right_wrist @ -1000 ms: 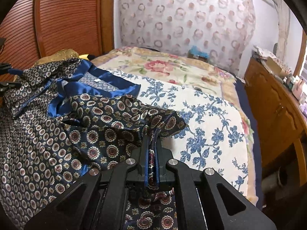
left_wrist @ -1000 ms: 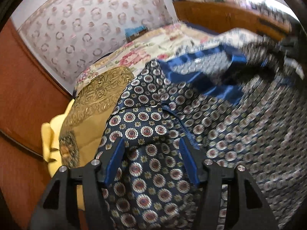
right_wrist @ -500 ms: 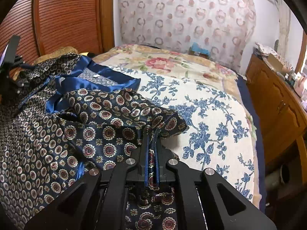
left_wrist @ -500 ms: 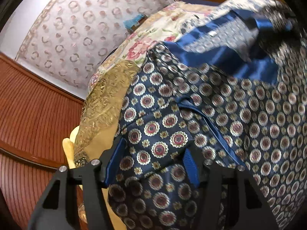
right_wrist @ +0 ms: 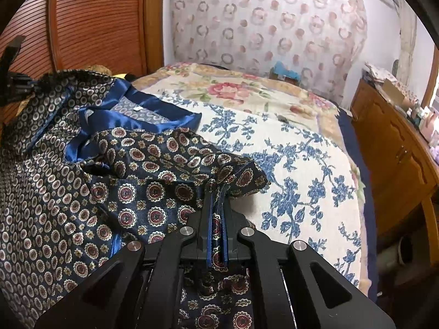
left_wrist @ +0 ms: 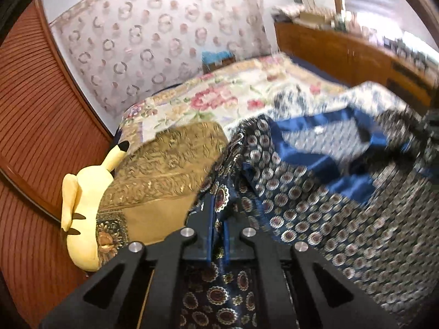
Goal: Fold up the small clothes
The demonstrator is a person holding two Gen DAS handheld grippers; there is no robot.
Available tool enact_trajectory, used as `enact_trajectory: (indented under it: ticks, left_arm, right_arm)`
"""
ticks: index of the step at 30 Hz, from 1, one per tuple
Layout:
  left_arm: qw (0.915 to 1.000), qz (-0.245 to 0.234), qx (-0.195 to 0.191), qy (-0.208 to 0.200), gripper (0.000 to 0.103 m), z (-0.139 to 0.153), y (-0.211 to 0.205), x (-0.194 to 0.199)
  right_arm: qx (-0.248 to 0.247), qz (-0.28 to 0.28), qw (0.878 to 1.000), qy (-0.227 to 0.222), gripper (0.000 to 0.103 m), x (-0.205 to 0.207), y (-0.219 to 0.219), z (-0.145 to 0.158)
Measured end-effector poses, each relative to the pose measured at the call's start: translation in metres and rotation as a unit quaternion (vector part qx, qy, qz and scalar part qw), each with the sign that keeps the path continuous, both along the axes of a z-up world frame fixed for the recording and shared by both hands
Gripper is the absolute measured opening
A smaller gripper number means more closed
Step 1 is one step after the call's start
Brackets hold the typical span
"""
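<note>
- Bed (right_wrist: 307, 164): floral cover in blue and cream; it carries every item below.
- Navy medallion-print garment (right_wrist: 142, 189), blue satin trim: spread over the bed's left side, one fold raised.
- Gold embroidered cushion (left_wrist: 164, 170): beside the garment.
- Yellow plush toy (left_wrist: 85, 213): against the cushion.
- My right tool (right_wrist: 216, 208): clamped on the garment's fold.
- My left tool (left_wrist: 219, 213): pinching its edge.

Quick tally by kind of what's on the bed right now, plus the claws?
Patterned navy garment: 1
Gold embroidered cushion: 1
Yellow plush toy: 1
Floral bedcovers: 2, blue-print and rose-print
Claws: 2, left claw and right claw, both shut on the garment
Total: 7
</note>
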State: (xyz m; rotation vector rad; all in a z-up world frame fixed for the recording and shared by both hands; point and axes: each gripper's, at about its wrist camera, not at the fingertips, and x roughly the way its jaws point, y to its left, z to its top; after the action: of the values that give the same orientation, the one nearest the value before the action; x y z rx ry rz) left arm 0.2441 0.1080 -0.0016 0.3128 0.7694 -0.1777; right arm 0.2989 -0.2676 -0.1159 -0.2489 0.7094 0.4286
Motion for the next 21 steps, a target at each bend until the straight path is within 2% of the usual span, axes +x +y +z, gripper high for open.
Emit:
enact_trajectory:
  ticks: [2, 4, 8, 12, 14, 16, 18, 21]
  left_arm:
    - [0.9998, -0.009, -0.016, -0.005, 0.004, 0.01, 0.003, -0.005]
    - [0.9998, -0.013, -0.013, -0.005, 0.004, 0.013, 0.005, -0.003]
    - [0.9996, -0.021, 0.005, 0.018, 0.009, 0.002, 0.0, 0.012]
    - [0.9988, -0.018, -0.014, 0.043, 0.012, -0.01, 0.001, 0.029]
    - [0.9986, -0.014, -0.025, 0.045, 0.012, -0.012, 0.002, 0.035]
    - [0.9994, -0.008, -0.01, 0.031, 0.012, -0.012, 0.0, 0.038]
    - [0.9996, -0.005, -0.011, 0.027, 0.001, -0.011, 0.001, 0.04]
    - [0.9995, 0.004, -0.031, 0.006, 0.0, 0.002, 0.005, 0.031]
  right_arm:
    - [-0.002, 0.0, 1.0, -0.002, 0.002, 0.0, 0.001, 0.003]
    - [-0.003, 0.001, 1.0, -0.003, 0.002, 0.001, 0.004, 0.006]
    - [-0.007, 0.005, 1.0, -0.003, 0.002, 0.002, 0.01, 0.009]
    - [-0.015, 0.009, 1.0, -0.002, 0.002, 0.003, 0.017, 0.007]
    - [-0.02, 0.011, 1.0, -0.002, 0.002, 0.004, 0.02, 0.006]
    - [-0.02, 0.012, 1.0, -0.002, 0.002, 0.004, 0.021, 0.004]
    - [-0.02, 0.012, 1.0, -0.001, 0.002, 0.005, 0.02, 0.003]
    - [-0.014, 0.006, 1.0, -0.004, 0.002, 0.005, 0.016, 0.002]
